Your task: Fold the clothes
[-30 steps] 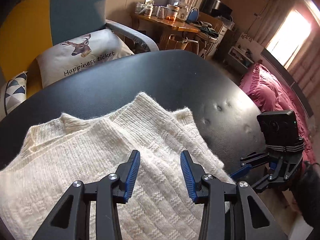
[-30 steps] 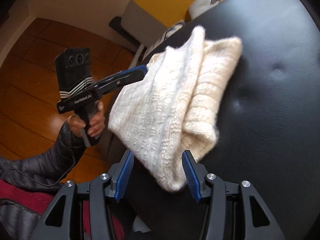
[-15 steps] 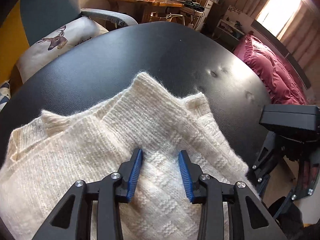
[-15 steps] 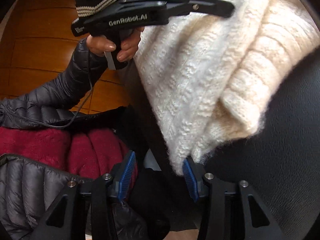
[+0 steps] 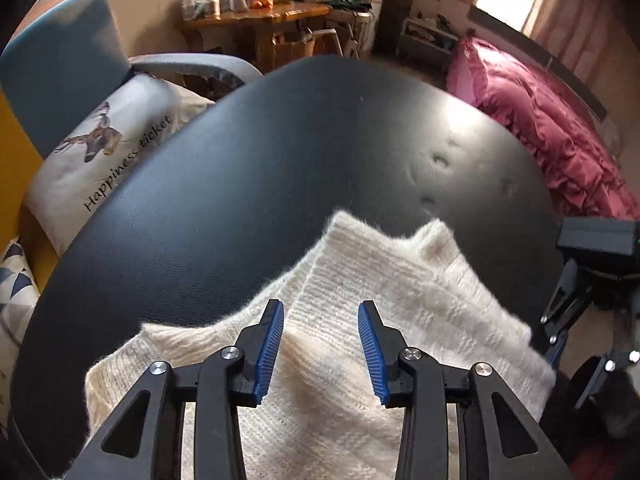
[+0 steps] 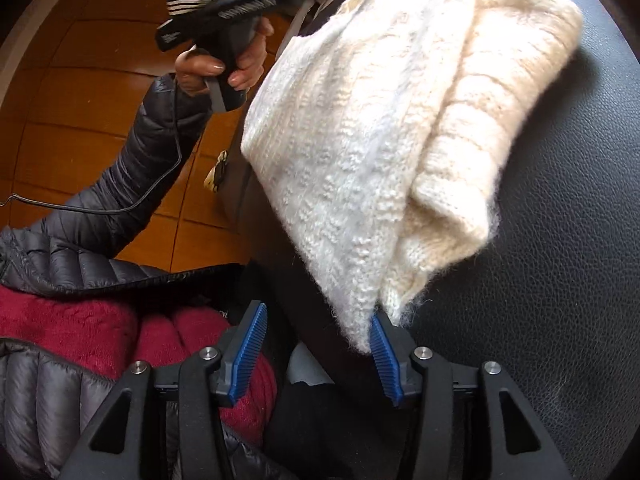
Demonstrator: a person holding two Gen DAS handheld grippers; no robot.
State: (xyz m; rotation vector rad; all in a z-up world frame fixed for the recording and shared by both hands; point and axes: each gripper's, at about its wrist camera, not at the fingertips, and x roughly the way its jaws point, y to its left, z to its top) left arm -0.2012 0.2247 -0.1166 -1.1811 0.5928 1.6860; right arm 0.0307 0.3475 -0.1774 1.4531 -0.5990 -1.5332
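The left gripper point(image 5: 320, 342) has its blue-padded jaws spread wide, holding nothing, poised over the cream knitted sweater point(image 5: 360, 320). The right gripper point(image 6: 316, 354) is also spread wide and holds nothing; its right fingertip point(image 6: 382, 354) sits against the lowest hanging corner of the sweater, while the other pad is well apart from the knit.

The sweater lies folded in several layers on a black padded table point(image 5: 280, 152), at the table's near edge. In the right wrist view one folded corner droops over that edge, toward the person's dark quilted jacket and red garment point(image 6: 80, 332).

The person's left hand point(image 6: 224, 68) grips the handle of the left gripper beside the sweater, above the wooden floor point(image 6: 80, 80).

Beyond the table's far edge stand an armchair with a deer-print cushion point(image 5: 104, 148), a cluttered wooden table point(image 5: 256, 16), and a bed with a pink quilt point(image 5: 552, 124).
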